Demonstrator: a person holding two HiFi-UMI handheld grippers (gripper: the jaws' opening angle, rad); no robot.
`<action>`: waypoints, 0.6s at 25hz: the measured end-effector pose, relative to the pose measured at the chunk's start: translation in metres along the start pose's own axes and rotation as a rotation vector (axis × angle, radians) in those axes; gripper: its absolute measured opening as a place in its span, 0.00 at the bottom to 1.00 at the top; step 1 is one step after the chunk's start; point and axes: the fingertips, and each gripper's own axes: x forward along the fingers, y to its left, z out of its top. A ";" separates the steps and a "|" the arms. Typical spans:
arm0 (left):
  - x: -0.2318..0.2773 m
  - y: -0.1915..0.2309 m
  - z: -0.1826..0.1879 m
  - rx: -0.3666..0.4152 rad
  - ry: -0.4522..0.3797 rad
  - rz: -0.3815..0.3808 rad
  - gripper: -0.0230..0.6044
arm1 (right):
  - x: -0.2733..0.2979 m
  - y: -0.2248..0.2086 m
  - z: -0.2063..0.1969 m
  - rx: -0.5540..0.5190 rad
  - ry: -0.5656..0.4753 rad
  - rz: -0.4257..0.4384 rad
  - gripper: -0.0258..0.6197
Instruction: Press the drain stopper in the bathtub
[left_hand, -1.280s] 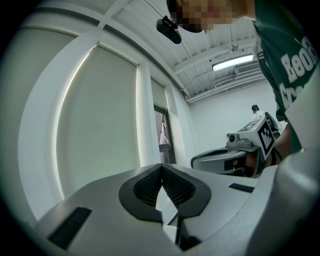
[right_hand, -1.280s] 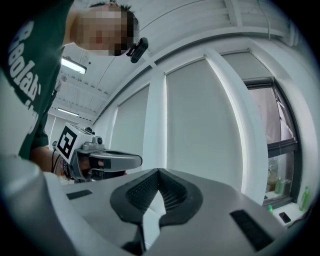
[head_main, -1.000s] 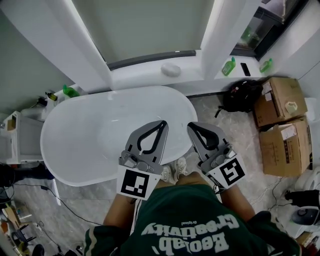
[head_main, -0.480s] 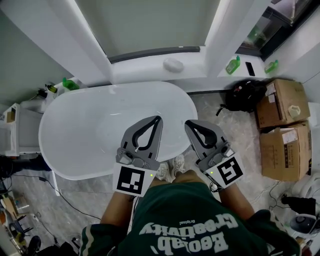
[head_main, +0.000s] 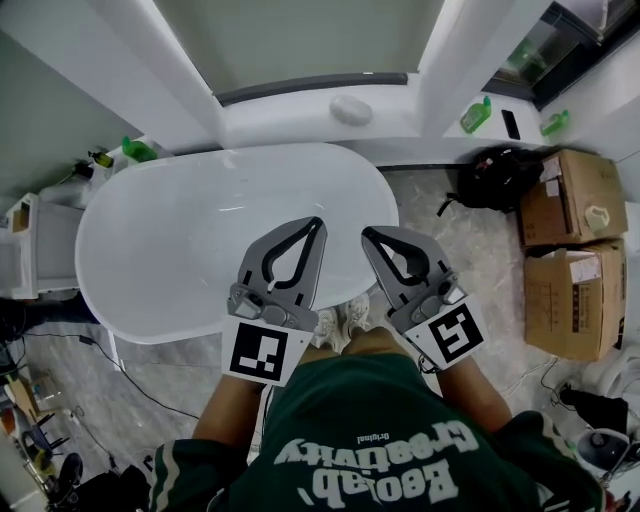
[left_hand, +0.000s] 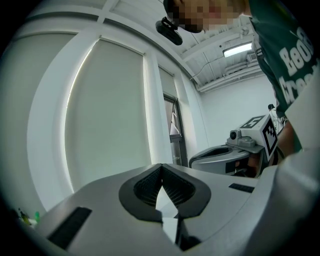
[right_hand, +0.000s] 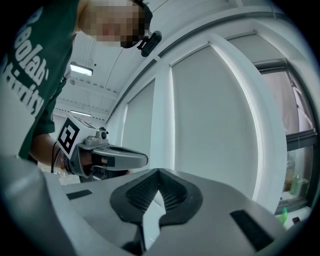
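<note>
White tub (head_main: 160, 250) fills the head view below me, long axis L–R. Both claws are held out in front of me over its near rim. Left claw (head_main: 313, 226) is clenched on nothing: tips meet, and only bare wall shows thru the teardrop gap behind them. Right claw (head_main: 371, 236) is the same, pinched tight and empty. Both point approx level toward the window wall (right_hand: 215, 125), so neither claw view looks into the basin.

Drain stopper: can't pick it out in any view. The tub floor reads plain white w/ a few glints. The stretch nearest me sits behind the claws, so it may be hidden there or just too faint.

Step in hand, as I judge it: find the stopper, then get one claw onto it. To do it well:
- Lean over so the basin floor is in sight.
- Use one claw only, whichever is nearer the drain.
- Keep it pinched so the tips make one blunt point.
- Pitch it steeply down & come in straight from above.
- Press the stopper's centre, not its edge, so the tips don't skid off.
- Park the other claw clear of the rim.
</note>
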 end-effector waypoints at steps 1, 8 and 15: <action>0.002 0.000 -0.005 -0.009 0.012 0.003 0.05 | 0.001 0.000 -0.002 0.002 0.004 0.005 0.06; 0.012 0.005 -0.050 -0.065 0.088 0.052 0.05 | 0.007 -0.012 -0.036 0.036 0.052 0.023 0.06; 0.015 0.022 -0.099 -0.106 0.174 0.113 0.05 | 0.028 -0.015 -0.081 0.092 0.118 0.068 0.06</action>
